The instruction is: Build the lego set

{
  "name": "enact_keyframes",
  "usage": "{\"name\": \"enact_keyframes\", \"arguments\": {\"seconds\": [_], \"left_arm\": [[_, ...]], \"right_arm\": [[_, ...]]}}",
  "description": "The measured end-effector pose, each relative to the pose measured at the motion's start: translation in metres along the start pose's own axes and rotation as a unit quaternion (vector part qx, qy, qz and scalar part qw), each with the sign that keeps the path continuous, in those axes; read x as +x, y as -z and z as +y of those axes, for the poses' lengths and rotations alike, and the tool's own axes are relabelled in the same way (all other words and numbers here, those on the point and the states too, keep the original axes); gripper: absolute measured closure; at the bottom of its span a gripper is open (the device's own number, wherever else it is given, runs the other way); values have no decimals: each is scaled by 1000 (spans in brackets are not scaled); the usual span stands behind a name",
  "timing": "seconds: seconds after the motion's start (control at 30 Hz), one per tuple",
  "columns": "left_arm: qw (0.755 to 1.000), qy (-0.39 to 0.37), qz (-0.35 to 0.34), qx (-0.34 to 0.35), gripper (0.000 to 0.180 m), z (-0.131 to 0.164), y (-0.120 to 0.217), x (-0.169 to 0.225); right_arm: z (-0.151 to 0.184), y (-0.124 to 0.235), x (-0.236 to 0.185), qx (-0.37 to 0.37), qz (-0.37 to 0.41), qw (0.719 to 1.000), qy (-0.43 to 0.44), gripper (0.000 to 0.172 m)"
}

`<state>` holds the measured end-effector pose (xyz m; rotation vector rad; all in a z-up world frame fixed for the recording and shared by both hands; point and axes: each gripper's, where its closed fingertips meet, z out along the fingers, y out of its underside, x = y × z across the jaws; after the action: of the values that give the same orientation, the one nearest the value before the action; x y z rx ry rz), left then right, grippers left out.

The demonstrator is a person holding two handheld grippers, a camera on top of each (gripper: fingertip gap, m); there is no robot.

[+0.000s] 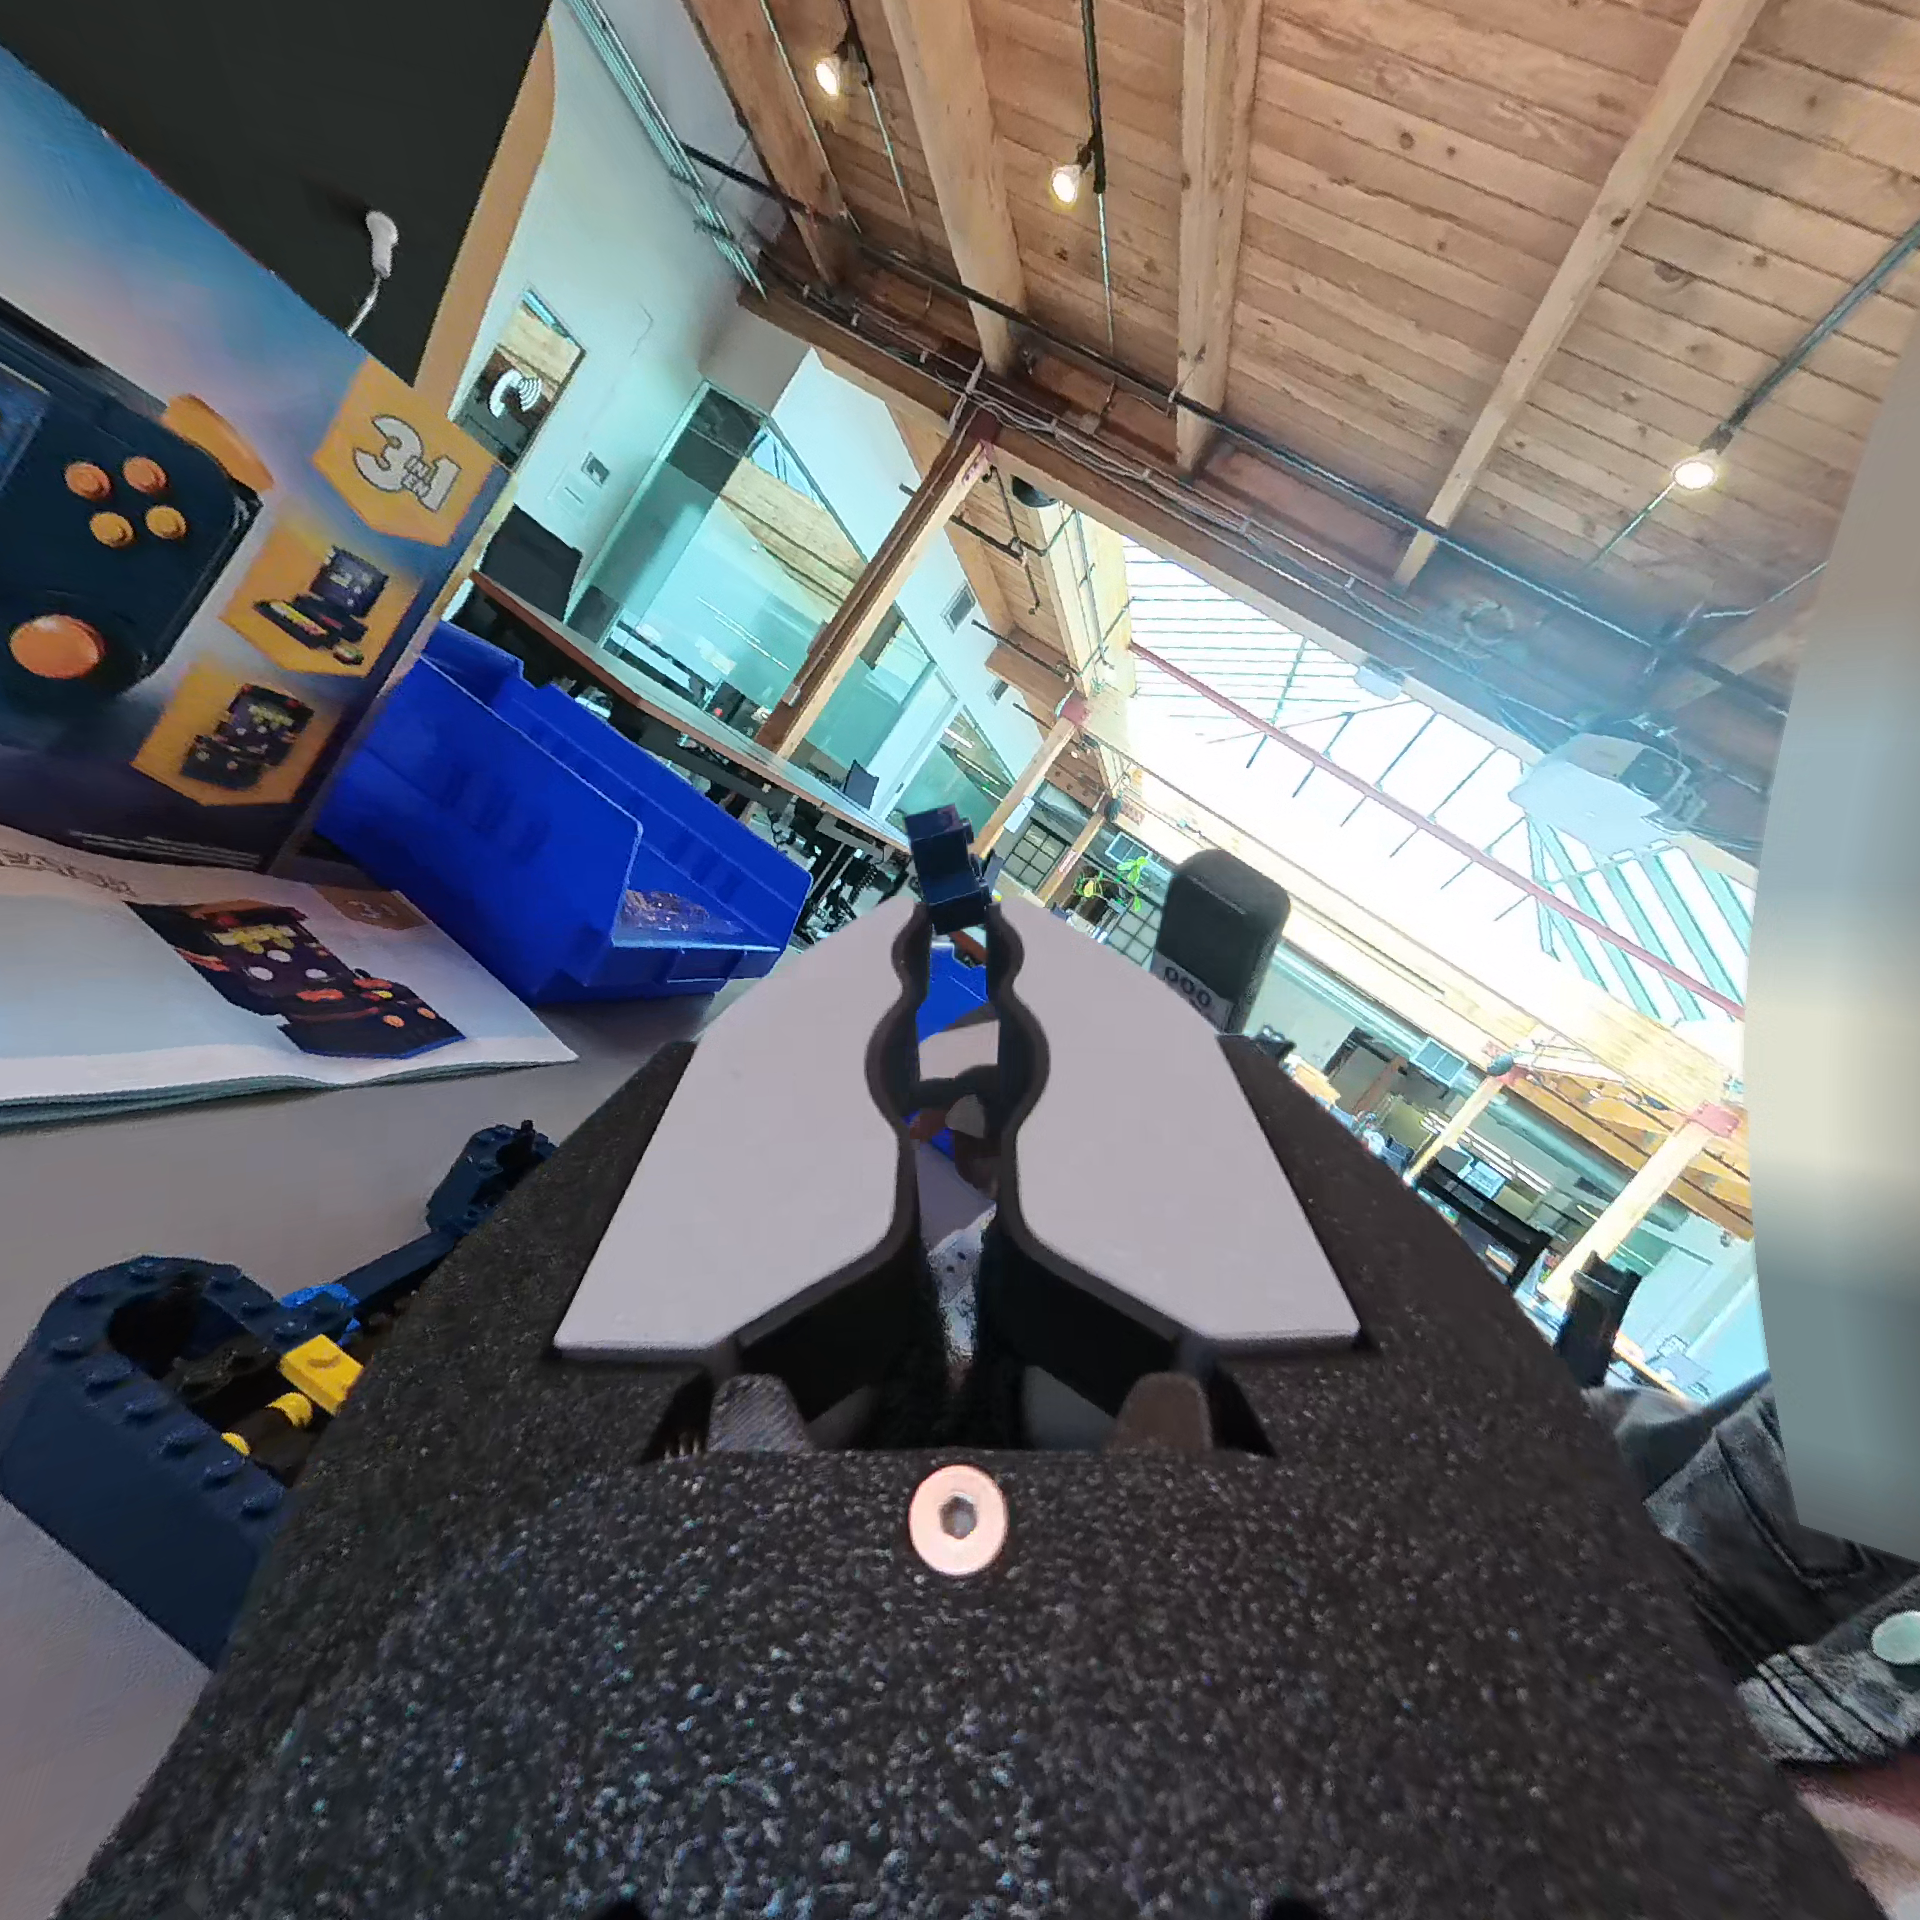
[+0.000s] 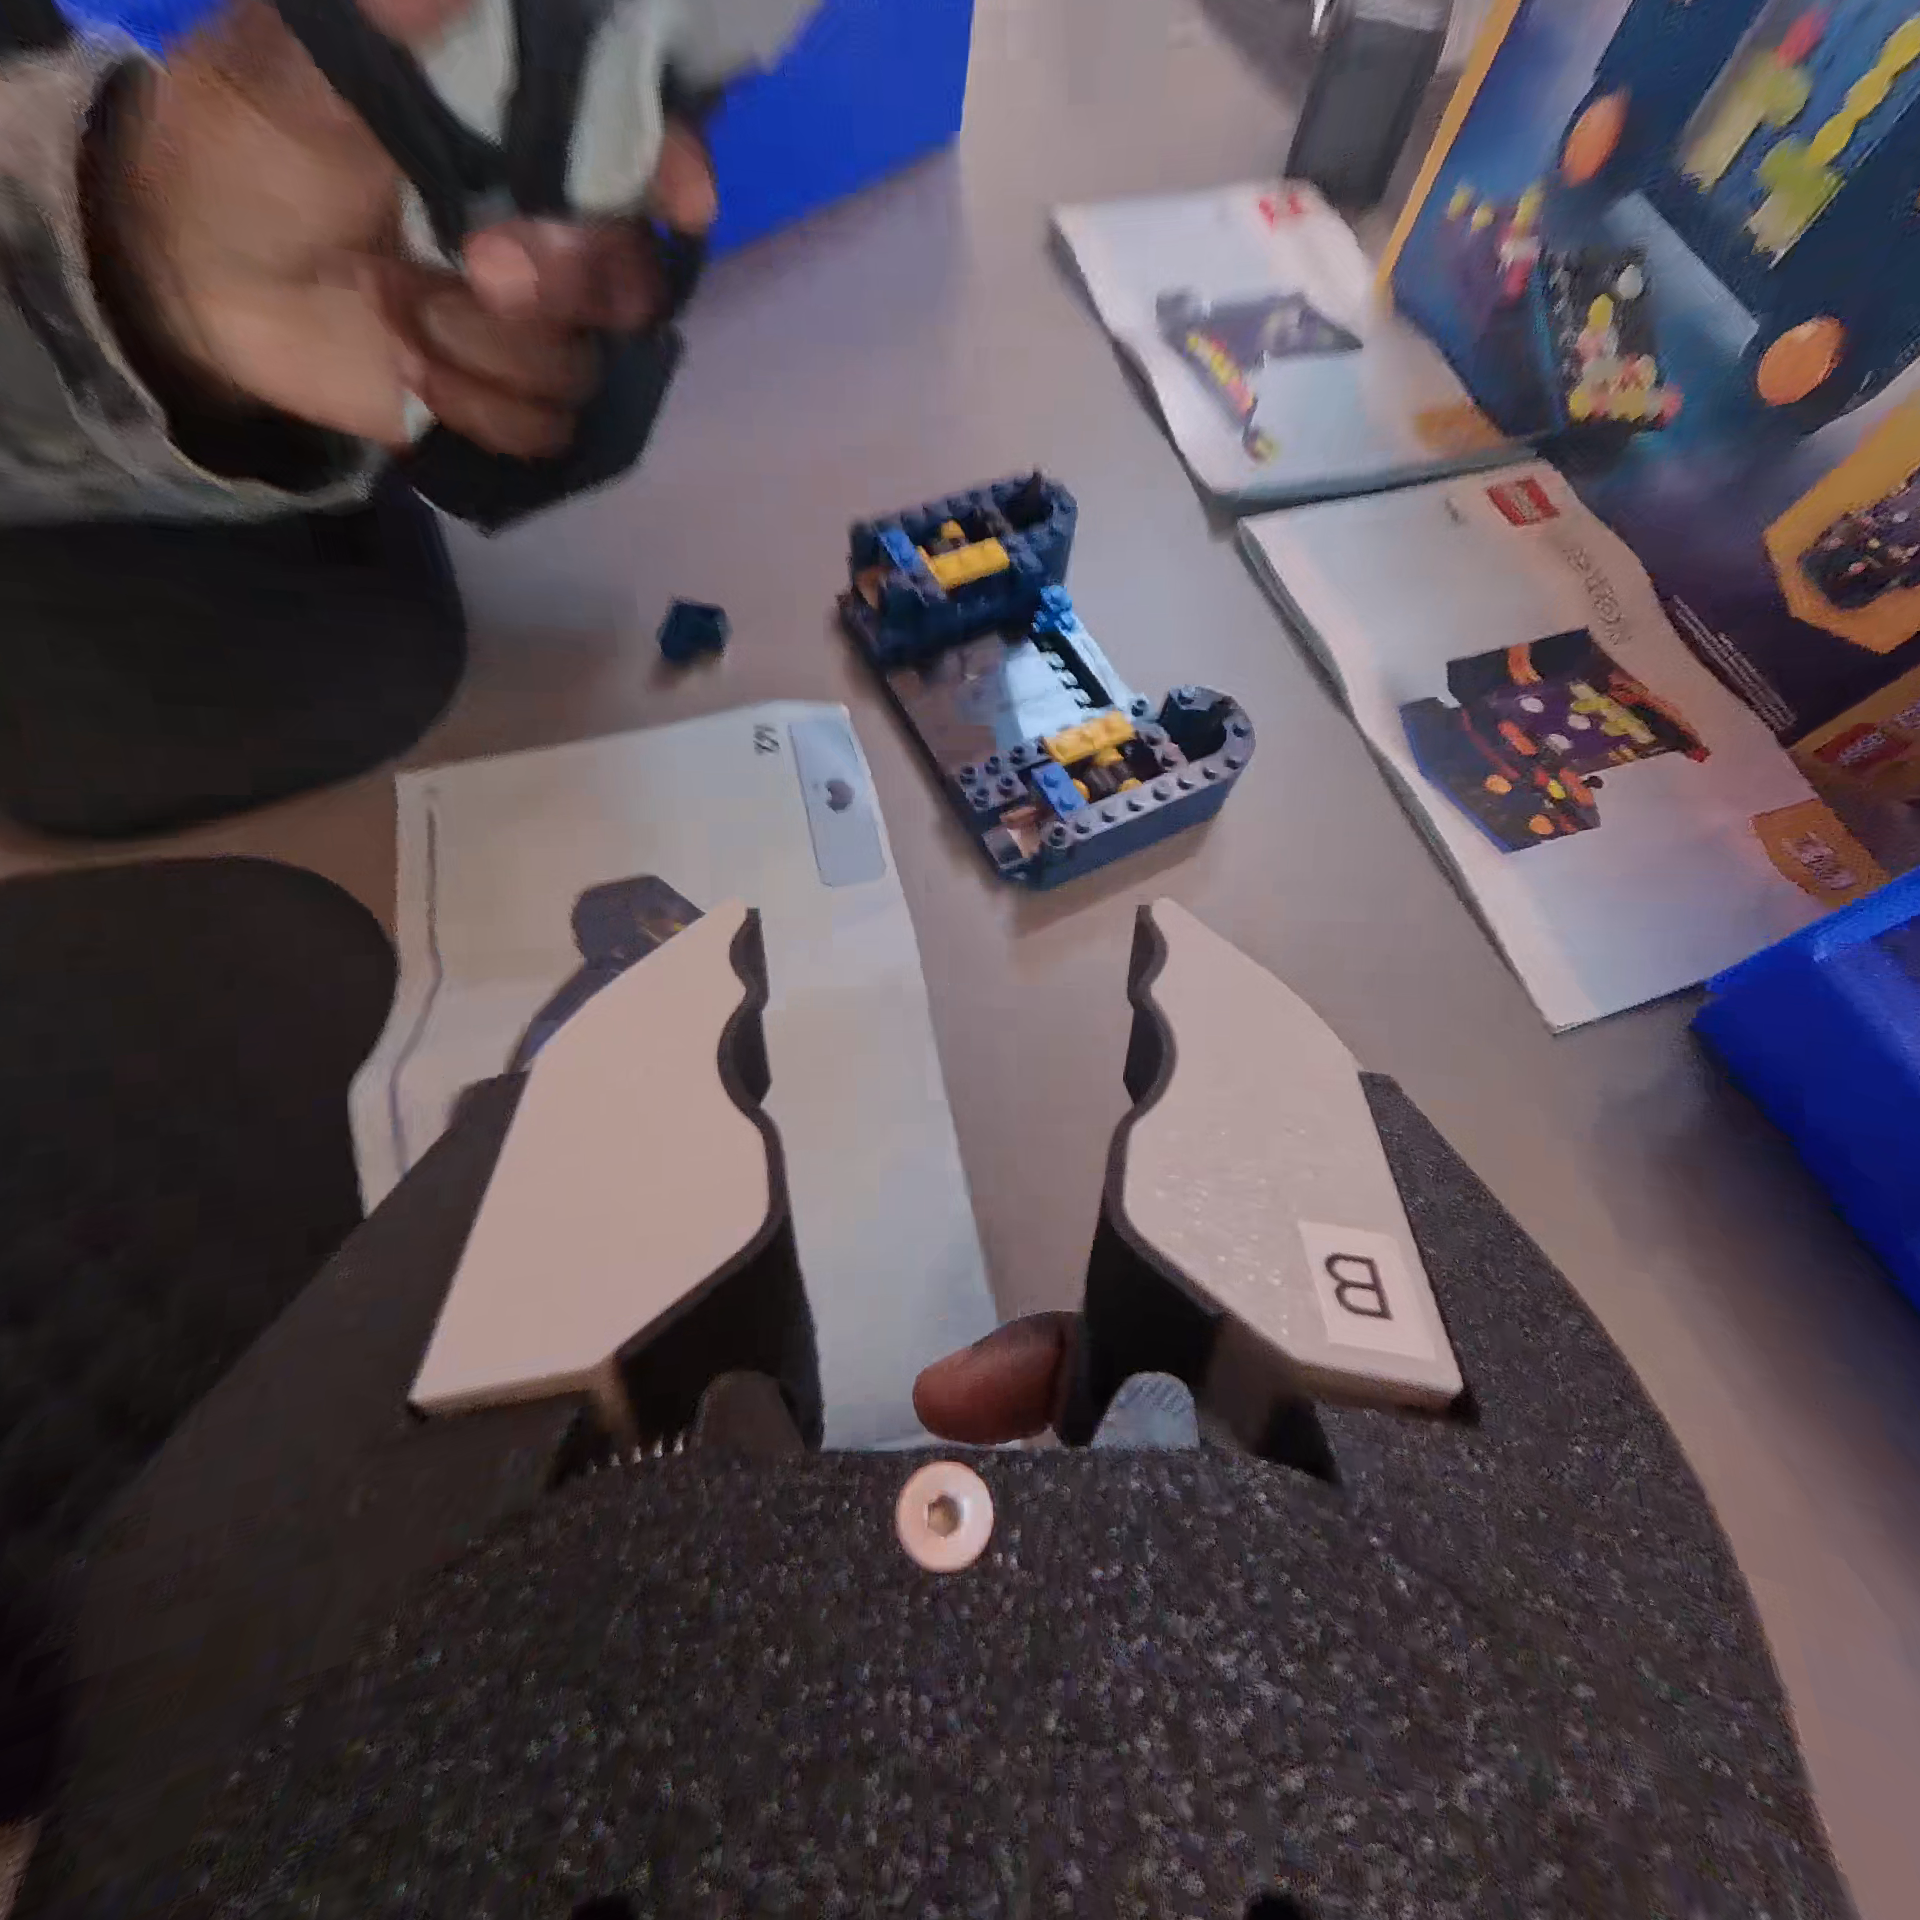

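On the grey counter, a game-set box stands at two o'clock, booklets below it. Dead centre lies the part-built dark-blue brick model, walls low and unfinished. A loose brick sits at nine o'clock of it. The right claw gapes wide, bare. The left claw, narrow, pinches a small dark-blue brick aloft.

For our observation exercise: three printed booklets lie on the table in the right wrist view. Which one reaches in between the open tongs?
The open instruction booklet at lower left, showing a plain page. The other two lie by the box, right of the brick model.
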<state>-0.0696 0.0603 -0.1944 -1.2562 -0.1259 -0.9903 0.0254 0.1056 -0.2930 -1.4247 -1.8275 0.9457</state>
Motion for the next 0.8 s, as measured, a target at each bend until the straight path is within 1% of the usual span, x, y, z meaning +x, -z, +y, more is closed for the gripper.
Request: {"name": "enact_keyframes", "arguments": {"seconds": [0.07, 0.13, 0.2, 0.23, 0.27, 0.33, 0.4, 0.43, 0.5, 0.57, 0.63, 0.67, 0.73, 0.8], "left_arm": [[1000, -3, 2, 5, 171, -3, 1, 2], [1000, -9, 3, 7, 171, -5, 1, 4], [1000, -15, 1, 2, 171, -3, 1, 4], [1000, -16, 1, 0, 171, -1, 0, 5], [1000, -15, 2, -2, 171, -1, 0, 5], [1000, -11, 5, -3, 171, 0, -1, 6], [1000, -8, 7, -3, 171, -1, -1, 7], [1000, -9, 7, 0, 171, -2, -1, 7], [1000, -14, 7, 14, 171, -8, 1, 8], [999, -22, 6, 32, 171, -16, 4, 9], [999, -32, 0, 38, 171, -19, 6, 8], [999, -37, -2, 39, 171, -20, 6, 8], [998, -44, -6, 41, 171, -22, 7, 7], [998, -46, -5, 43, 172, -24, 8, 8]], "right_arm": [[-4, -7, 10, -35, -1, 999, 20, 103], [-8, -15, 13, -57, -19, 998, 18, 103], [-8, -19, 6, -81, -48, 995, 22, 105], [-6, -20, -3, -93, -73, 992, 36, 110], [0, -17, -13, -107, -98, 988, 59, 114], [17, -9, -30, -132, -141, 974, 118, 114], [35, -2, -32, -155, -150, 964, 154, 115], [40, -1, -31, -160, -145, 964, 156, 114], [35, -6, -22, -151, -120, 973, 129, 108], [20, -21, -5, -141, -66, 985, 79, 97], [6, -40, 12, -145, -1, 989, 34, 93], [3, -49, 18, -160, 25, 986, 33, 89], [8, -60, 28, -199, 63, 976, 63, 77], [21, -67, 37, -237, 86, 965, 71, 76]]}}
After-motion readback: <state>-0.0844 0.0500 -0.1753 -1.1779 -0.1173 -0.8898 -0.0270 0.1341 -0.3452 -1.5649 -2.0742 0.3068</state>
